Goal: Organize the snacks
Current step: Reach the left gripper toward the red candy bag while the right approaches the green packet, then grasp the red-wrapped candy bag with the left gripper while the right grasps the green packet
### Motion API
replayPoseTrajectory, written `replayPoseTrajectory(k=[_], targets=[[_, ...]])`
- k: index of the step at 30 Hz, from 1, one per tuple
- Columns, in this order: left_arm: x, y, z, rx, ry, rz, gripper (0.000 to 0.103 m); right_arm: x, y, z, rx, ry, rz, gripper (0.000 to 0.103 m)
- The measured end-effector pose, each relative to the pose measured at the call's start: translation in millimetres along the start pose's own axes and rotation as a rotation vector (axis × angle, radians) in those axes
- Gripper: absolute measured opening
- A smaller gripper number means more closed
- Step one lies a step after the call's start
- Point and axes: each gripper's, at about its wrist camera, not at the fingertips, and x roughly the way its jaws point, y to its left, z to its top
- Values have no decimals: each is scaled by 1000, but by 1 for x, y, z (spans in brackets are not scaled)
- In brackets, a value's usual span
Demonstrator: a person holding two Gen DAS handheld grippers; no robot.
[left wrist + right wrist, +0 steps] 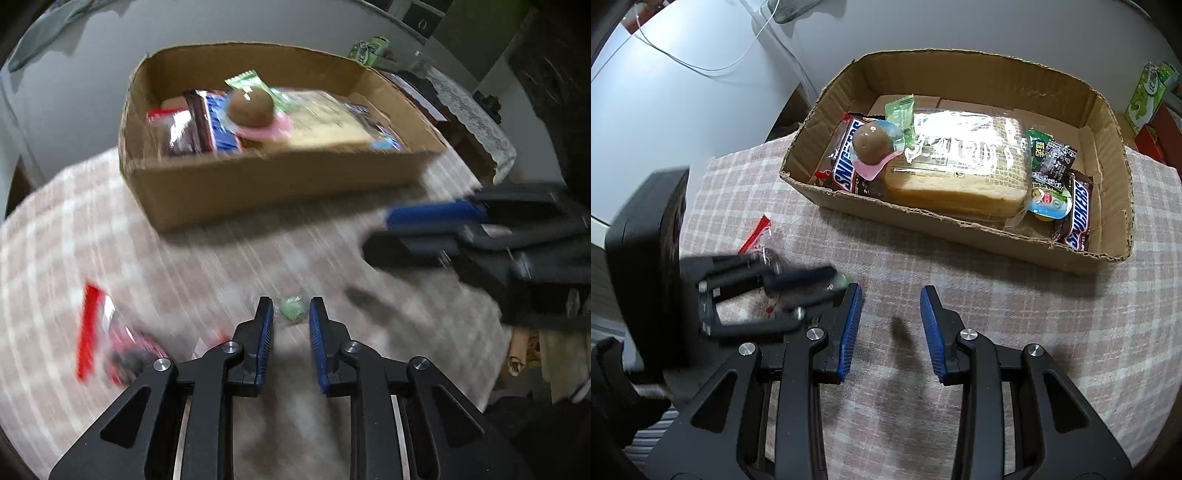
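Observation:
My left gripper (291,308) is low over the checked cloth, its blue pads shut on a small green candy (293,311). In the right wrist view it shows blurred at the left (834,282), with the green candy (843,282) at its tip. A red-and-clear snack packet (107,332) (757,240) lies on the cloth to its left. Beyond stands the cardboard box (280,184) (960,229), which holds Snickers bars (846,162), a wrapped bread loaf (960,173), a chocolate ball cup (872,146) and small candies. My right gripper (891,295) (376,236) stands open with nothing between its fingers.
A pink checked cloth (997,295) covers the table. Behind the box at the right stands a green carton (1148,96) (369,50). A thin white cable (701,62) runs along the pale surface at the far left. The table's right edge (495,369) drops away near a person's dark sleeve.

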Motion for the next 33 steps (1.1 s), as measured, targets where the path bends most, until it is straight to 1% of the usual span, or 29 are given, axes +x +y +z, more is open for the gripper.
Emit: replayPoseTrajectory(k=[2,3,8,10,11,12,13,14,15,16,17,18,19,21,22,24,25,27,30,33], targets=[[0,-4,-16,-16,9,-9,12,0,1,1,-17,0,4,35],[-3,-5,-22,-24,-3,-1,12,0,3,2,-27,-1,10,35],[-18,5,-44,-128,-24,7,11,5,9,5,-60,11,49,35],[-26,8,-48,-141,-33,16,11,10,9,5,-60,32,58,35],[-32,11,-50,-144,-44,32,12,13,10,4,-65,47,81,35],[-42,14,-49,-157,-76,56,12,15,11,3,-72,57,92,35],[-50,16,-50,-178,-98,67,13,17,14,0,-90,63,90,35],[-57,19,-51,-204,-120,72,16,18,18,-3,-110,65,80,36],[-65,23,-52,-236,-143,86,32,21,22,-6,-130,71,74,39],[-71,29,-53,-285,-163,102,53,23,24,-9,-140,75,67,39],[-75,38,-55,-346,-174,104,60,26,27,-13,-148,82,59,40],[-77,48,-58,-416,-181,91,61,29,28,-15,-149,89,61,41],[-77,56,-60,-456,-181,85,61,30,28,-18,-149,92,60,41],[-71,71,-59,-520,-158,78,61,34,30,-22,-155,96,50,41],[-67,72,-57,-536,-154,71,61,35,30,-23,-160,97,44,41],[-60,76,-51,-539,-146,64,61,37,32,-24,-170,90,22,41],[-53,73,-47,-538,-145,67,61,38,31,-24,-166,90,20,41],[-46,80,-40,-538,-131,60,61,39,29,-23,-149,91,23,41],[-39,80,-29,-510,-125,81,61,39,28,-23,-149,88,17,41],[-34,72,-19,-491,-107,108,61,39,30,-23,-159,89,14,41]])
